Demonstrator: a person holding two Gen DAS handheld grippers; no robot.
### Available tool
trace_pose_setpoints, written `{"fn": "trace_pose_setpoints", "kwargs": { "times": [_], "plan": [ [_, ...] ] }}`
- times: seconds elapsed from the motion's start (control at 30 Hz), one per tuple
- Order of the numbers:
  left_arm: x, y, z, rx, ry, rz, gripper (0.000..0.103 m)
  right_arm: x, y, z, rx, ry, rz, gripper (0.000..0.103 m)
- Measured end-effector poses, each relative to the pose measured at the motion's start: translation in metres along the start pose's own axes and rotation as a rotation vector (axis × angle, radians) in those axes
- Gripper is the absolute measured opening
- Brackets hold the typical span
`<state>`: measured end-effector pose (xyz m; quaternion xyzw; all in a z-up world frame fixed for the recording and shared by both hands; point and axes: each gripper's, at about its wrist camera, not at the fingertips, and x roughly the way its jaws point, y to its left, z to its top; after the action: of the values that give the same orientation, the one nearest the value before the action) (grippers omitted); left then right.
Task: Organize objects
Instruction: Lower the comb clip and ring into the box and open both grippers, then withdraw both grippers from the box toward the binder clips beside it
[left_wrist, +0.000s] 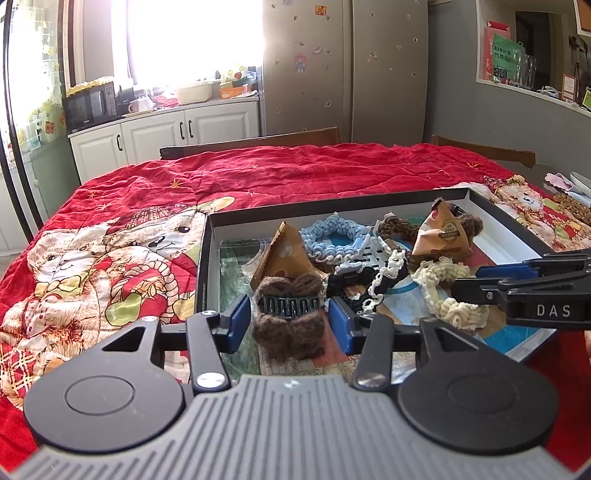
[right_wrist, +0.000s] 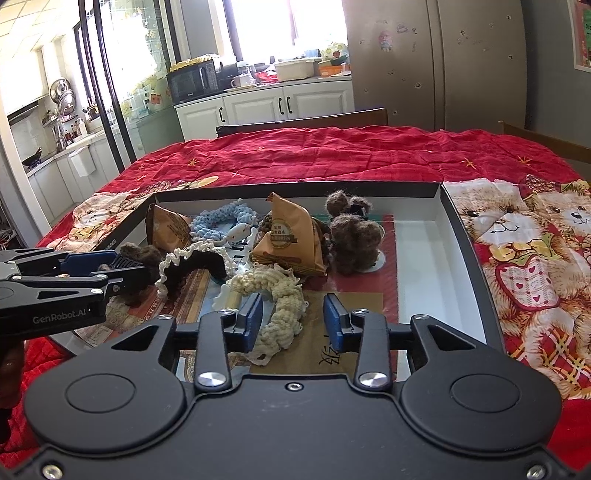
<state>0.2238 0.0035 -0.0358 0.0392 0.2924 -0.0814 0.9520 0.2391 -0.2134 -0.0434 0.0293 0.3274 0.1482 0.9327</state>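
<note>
A shallow black box (left_wrist: 332, 202) (right_wrist: 295, 186) on the red quilt holds hair accessories and snack packets. My left gripper (left_wrist: 288, 323) is open, its blue pads on either side of a brown fuzzy hair claw (left_wrist: 290, 314), not closed on it. My right gripper (right_wrist: 293, 323) is open around a cream knitted scrunchie (right_wrist: 277, 295); the scrunchie also shows in the left wrist view (left_wrist: 454, 295). Nearby lie a black scrunchie with white trim (right_wrist: 192, 264), a blue scrunchie (left_wrist: 332, 238), two orange triangular packets (left_wrist: 286, 254) (right_wrist: 291, 236) and a second brown claw (right_wrist: 352, 236).
The red teddy-bear quilt (left_wrist: 110, 258) covers the table around the box. The right part of the box (right_wrist: 432, 266) is bare white. Wooden chair backs (left_wrist: 258, 142) stand at the far edge. Kitchen cabinets and a fridge are behind.
</note>
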Motion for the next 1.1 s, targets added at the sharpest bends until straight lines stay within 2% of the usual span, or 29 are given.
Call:
{"fn": "trace_pose_setpoints", "kwargs": {
  "times": [0.7,1.1],
  "plan": [
    [-0.009,-0.002,0.001,0.003,-0.039,-0.001,0.075,-0.015,-0.001,0.004,0.032,-0.062,-0.001,0.051],
    [-0.025,-0.004,0.003,0.013,-0.071,0.001,0.082,-0.033,0.001,0.008,0.033,-0.092,0.012,0.056]
  ]
}}
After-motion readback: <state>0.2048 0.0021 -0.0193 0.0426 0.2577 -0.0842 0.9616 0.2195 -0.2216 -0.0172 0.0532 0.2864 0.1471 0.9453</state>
